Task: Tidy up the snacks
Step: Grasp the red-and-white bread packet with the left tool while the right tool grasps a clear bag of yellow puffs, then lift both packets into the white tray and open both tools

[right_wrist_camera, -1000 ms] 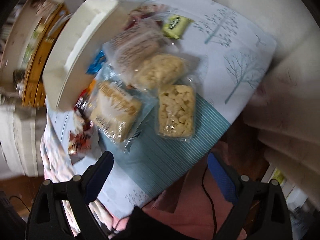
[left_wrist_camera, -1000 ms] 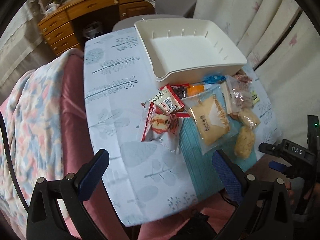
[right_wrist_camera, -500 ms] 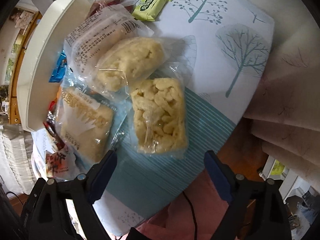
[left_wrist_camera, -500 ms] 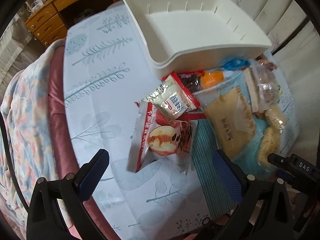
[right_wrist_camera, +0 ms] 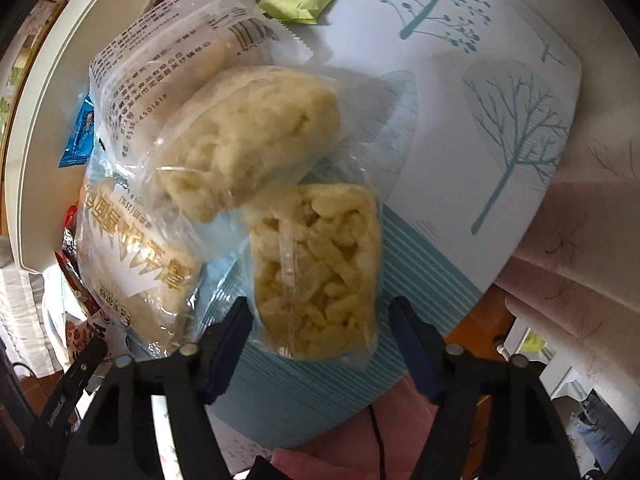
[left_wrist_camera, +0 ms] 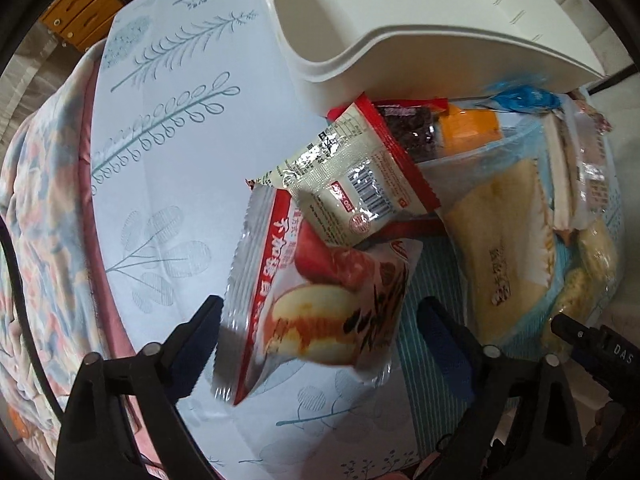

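Left gripper (left_wrist_camera: 320, 328): jaws wide and just closing a little; the red cake packet (left_wrist_camera: 316, 312) lies between them, pads not yet pressing on it.
Cake packet's lie: its long axis runs away from the camera toward the white bin (left_wrist_camera: 420, 24); the jaws straddle its short width at the near end.
Right gripper (right_wrist_camera: 320, 320): jaws at middling width, just been closing; the near end of the puffed-rice bar (right_wrist_camera: 316, 268) sits in the gap, neither pad touching the wrapper as far as I can tell.
Rice bar's lie: long axis points straight away from the jaws, so they span its narrow side.
Neighbours: a pale bun packet (right_wrist_camera: 248, 136) overlaps the bar's far end.
Nearer hand: each is already over its own packet; I judge both are ready to grip.
Table (left_wrist_camera: 172, 160): snacks are heaped just beside the bin.
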A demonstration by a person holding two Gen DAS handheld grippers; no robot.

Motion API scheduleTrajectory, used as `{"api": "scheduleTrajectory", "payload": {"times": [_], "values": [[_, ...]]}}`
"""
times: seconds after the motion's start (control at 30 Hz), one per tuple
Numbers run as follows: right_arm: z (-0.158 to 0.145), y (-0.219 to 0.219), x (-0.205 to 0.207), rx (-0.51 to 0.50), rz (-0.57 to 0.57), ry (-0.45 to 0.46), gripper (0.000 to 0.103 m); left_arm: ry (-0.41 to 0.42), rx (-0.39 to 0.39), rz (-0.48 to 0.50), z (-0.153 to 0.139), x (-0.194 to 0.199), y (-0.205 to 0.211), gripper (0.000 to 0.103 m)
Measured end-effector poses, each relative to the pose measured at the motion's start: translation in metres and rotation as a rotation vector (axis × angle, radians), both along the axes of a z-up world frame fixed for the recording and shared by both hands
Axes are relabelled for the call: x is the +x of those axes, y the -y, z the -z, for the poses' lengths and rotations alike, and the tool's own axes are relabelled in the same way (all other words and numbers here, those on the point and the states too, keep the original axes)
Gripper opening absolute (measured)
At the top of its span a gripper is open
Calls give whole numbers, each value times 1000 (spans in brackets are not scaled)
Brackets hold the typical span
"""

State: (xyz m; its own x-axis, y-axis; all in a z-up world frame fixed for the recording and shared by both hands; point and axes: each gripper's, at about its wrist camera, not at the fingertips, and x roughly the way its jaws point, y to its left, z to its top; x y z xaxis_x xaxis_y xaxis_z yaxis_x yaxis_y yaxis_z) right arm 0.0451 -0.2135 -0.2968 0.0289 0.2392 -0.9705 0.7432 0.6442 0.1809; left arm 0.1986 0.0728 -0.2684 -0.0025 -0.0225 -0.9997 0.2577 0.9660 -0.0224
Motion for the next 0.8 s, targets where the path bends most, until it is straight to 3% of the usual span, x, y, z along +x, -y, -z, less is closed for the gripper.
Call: {"api": "scheduleTrajectory", "payload": {"times": [0.07, 0.37, 0.8], "values": [[1, 3, 6, 6, -11, -4, 62, -15, 3, -9, 4, 4, 1, 85], [-2, 8, 15, 6, -21, -14, 56, -30, -22, -47, 5, 4, -6, 70], [-21, -3, -16, 51, 22, 31, 56, 14, -56, -44, -36, -30, -27, 68]]}}
